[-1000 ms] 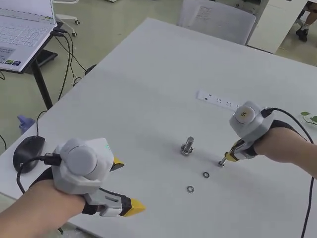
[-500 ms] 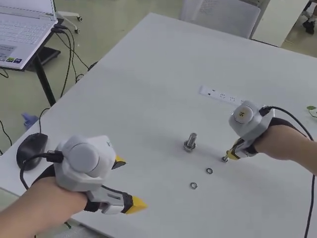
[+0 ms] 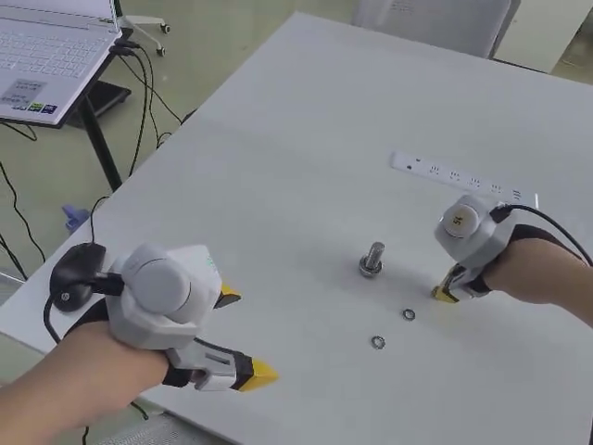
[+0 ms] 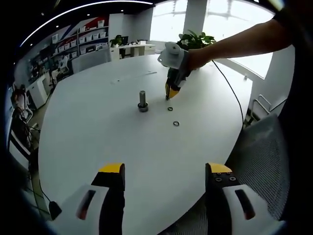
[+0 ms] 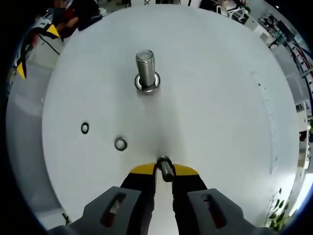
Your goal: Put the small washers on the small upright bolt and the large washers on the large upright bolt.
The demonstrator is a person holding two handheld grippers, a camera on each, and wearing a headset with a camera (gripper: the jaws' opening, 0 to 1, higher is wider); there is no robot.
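Little had changed: the right gripper [image 3: 445, 295] stayed clamped on the small bolt [image 5: 165, 169] standing on the counter [image 3: 278, 185], the left gripper [image 4: 165, 169] hung open, and two washers [image 3: 409, 314] still lay loose near the large bolt [image 3: 372, 260], unthreaded.

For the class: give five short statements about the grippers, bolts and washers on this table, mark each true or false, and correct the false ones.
1. The right gripper is shut on the small bolt. True.
2. The left gripper grips a washer. False: its jaws are open and hold nothing.
3. Two washers lie loose on the table. True.
4. The large bolt lies on its side. False: it stands upright.
5. A power strip lies on the table beyond the large bolt. True.
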